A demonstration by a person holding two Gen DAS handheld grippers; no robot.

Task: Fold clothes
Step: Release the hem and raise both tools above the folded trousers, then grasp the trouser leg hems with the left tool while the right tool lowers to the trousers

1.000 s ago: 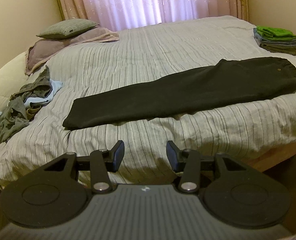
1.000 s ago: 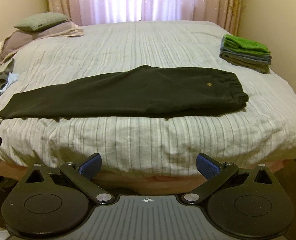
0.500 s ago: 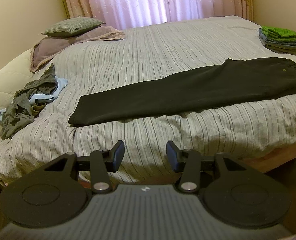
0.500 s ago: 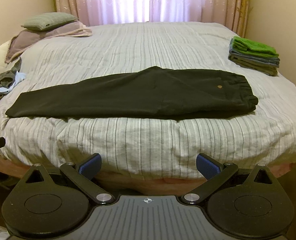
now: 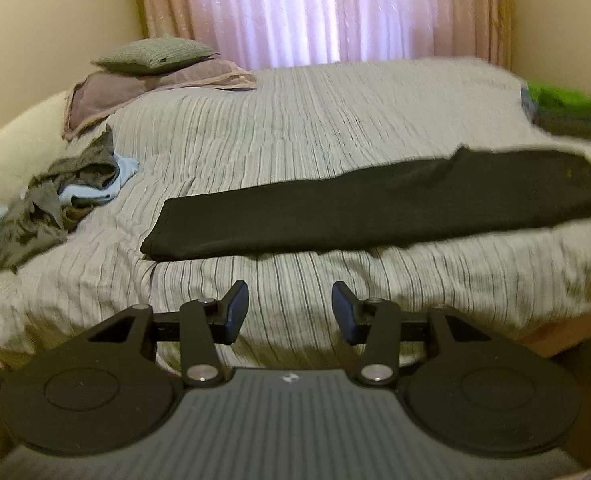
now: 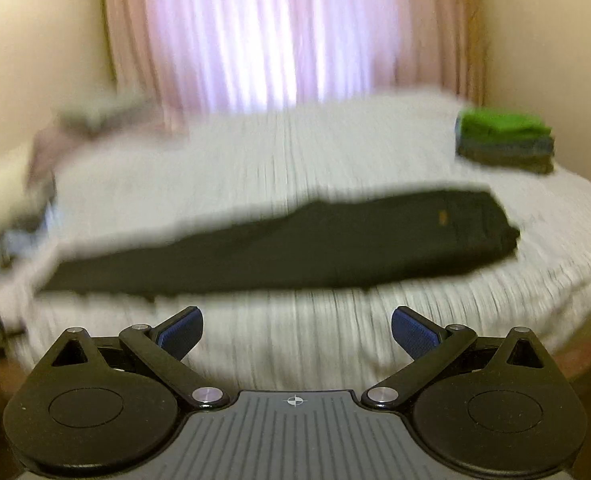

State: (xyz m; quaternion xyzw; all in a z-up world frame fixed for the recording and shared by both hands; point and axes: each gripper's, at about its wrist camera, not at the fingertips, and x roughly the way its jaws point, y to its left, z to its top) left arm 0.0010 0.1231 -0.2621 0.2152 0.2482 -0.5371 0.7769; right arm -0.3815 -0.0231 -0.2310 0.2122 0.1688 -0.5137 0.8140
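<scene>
Both grippers hung in front of the bed with nothing in them. On the left gripper (image 5: 290,308) the jaws stood a little way apart. On the right gripper (image 6: 297,330) the jaws stood wide apart.

Across the near part of the bed lay the dark trousers (image 5: 375,206). They looked folded in half the long way, one leg on top of the other. The leg ends pointed to the left and the waist pointed to the right. They lay flat and quite smooth.

My guess was that the trousers needed to be folded shorter. To do that well, each gripper would pinch both layers together at one end, one near each corner. Lifting slowly and evenly would keep the legs lined up. The cloth looked soft and floppy, so a fast pull could drag it or make wrinkles. The right wrist picture was blurry, so the edges were hard to see there.

Under the trousers was the striped bedspread (image 5: 315,120). At the far right sat a neat stack of folded clothes (image 6: 505,142) with a green one on top. At the left lay a messy pile of clothes (image 5: 59,196), grey and light blue. Two pillows (image 5: 147,68) sat by the pink curtain (image 5: 315,12).
</scene>
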